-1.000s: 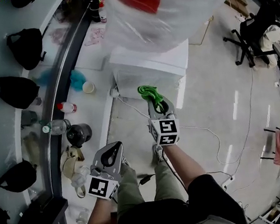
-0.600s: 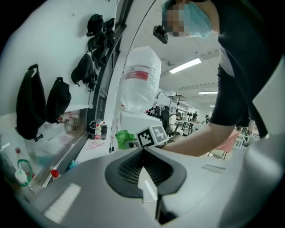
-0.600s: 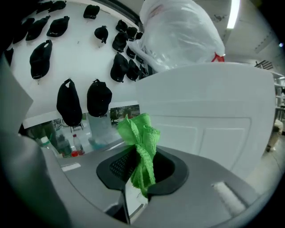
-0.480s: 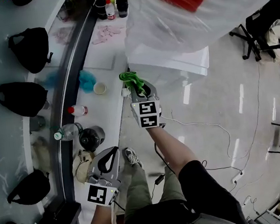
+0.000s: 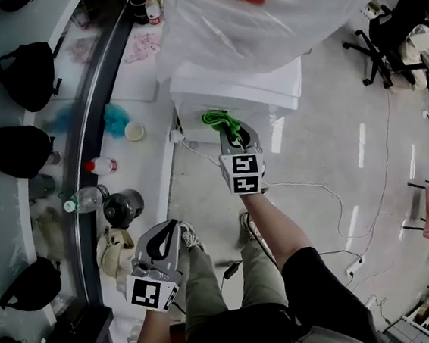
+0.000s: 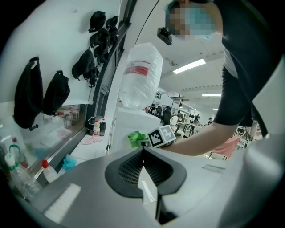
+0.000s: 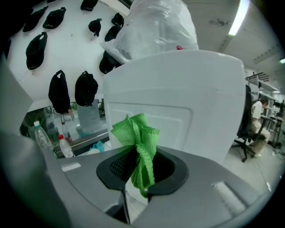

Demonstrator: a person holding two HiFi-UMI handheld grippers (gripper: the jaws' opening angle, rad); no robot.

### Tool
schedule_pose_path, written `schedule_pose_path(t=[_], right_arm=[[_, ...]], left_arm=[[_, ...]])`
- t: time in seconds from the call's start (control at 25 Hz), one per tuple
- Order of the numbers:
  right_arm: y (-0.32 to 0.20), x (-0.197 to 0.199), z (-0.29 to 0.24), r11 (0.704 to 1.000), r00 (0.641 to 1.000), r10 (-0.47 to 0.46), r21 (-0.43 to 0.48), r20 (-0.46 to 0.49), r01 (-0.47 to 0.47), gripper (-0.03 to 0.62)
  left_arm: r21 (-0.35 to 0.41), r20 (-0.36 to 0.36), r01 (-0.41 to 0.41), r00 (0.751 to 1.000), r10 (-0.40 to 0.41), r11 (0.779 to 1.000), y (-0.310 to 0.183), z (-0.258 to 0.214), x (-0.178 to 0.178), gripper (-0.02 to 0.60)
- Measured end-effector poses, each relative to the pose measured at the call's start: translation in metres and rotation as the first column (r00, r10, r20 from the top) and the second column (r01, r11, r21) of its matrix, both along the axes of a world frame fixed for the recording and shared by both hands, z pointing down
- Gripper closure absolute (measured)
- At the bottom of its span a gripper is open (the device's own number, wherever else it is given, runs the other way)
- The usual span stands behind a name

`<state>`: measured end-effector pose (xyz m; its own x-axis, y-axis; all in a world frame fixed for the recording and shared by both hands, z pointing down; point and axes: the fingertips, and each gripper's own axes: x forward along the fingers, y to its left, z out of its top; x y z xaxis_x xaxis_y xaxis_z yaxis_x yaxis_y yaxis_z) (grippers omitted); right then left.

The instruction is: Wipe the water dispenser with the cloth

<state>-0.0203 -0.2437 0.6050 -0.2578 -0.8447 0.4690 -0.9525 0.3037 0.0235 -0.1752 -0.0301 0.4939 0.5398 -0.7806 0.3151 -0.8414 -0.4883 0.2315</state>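
Note:
The white water dispenser (image 5: 230, 89) stands on the floor ahead, its bottle wrapped in clear plastic (image 5: 259, 17). In the right gripper view its white front panel (image 7: 178, 107) fills the middle. My right gripper (image 5: 235, 134) is shut on a bunched green cloth (image 5: 223, 120), held just short of the dispenser's front; the cloth (image 7: 139, 142) hangs down between the jaws. My left gripper (image 5: 163, 241) stays low near the person's left knee, shut with nothing in it. In the left gripper view its jaws (image 6: 143, 149) meet, and the dispenser (image 6: 133, 124) and cloth (image 6: 136, 138) show beyond.
A curved white counter (image 5: 133, 160) runs along the left with bottles (image 5: 101, 165), a dark kettle (image 5: 121, 207) and a blue cloth (image 5: 115, 120). Black bags (image 5: 21, 73) hang on the wall. White cables (image 5: 316, 194) trail over the floor. Office chairs (image 5: 399, 41) stand at the right.
The right gripper with the green cloth has shifted slightly right and back along the dispenser's front. The left gripper stays low, still shut.

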Motion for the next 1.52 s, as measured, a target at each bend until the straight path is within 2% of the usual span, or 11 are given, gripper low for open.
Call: schedule_pose_path(t=[0.4,0.56,0.68,0.76,0.88,1.04,1.16,1.24,1.36,1.52], right_arm=[[0.026,0.123,-0.002,0.996,0.995,0.085,-0.018,-0.048,-0.086,0.507],[0.032,0.159,0.001,0.991,0.989,0.129,-0.035,-0.069,-0.132,0.508],[0.038,0.171,0.002,0.987,0.986,0.147,-0.046,-0.083,-0.152,0.508],[0.046,0.161,0.003,0.991,0.989,0.123,-0.051,-0.083,-0.128,0.508],[0.058,0.122,0.011,0.996,0.997,0.066,-0.063,-0.049,-0.069,0.508],[0.062,0.048,0.031,0.996,1.0,-0.001,-0.087,0.016,0.003,0.508],[0.052,-0.011,0.046,0.995,0.998,-0.041,-0.093,0.05,0.045,0.508],[0.042,-0.046,0.053,0.994,0.996,-0.055,-0.09,0.066,0.061,0.508],[0.023,-0.082,0.06,0.993,0.995,-0.062,-0.092,0.076,0.069,0.508],[-0.003,-0.106,0.069,0.994,0.996,-0.049,-0.089,0.078,0.056,0.508]], left_arm=[[0.029,-0.056,-0.048,0.997,0.05,0.998,-0.01,0.001,0.086,0.58],[0.036,-0.069,-0.046,0.996,0.048,0.998,-0.01,0.001,0.104,0.58],[0.037,-0.077,-0.033,0.996,0.035,0.999,-0.007,0.002,0.106,0.58],[0.034,-0.078,-0.022,0.997,0.025,0.999,-0.005,0.003,0.101,0.58],[0.023,-0.08,-0.005,0.997,0.007,1.0,-0.003,0.005,0.084,0.58],[0.0,-0.071,0.006,0.997,-0.006,1.0,0.003,0.011,0.053,0.58],[-0.003,-0.043,-0.012,0.999,0.012,1.0,0.005,0.016,0.025,0.58],[-0.004,-0.021,-0.039,0.999,0.039,0.999,0.004,0.018,0.009,0.58],[-0.045,0.014,-0.087,0.996,0.088,0.995,0.002,0.021,-0.008,0.58],[-0.043,0.025,-0.069,0.997,0.07,0.997,-0.009,0.022,-0.03,0.58]])
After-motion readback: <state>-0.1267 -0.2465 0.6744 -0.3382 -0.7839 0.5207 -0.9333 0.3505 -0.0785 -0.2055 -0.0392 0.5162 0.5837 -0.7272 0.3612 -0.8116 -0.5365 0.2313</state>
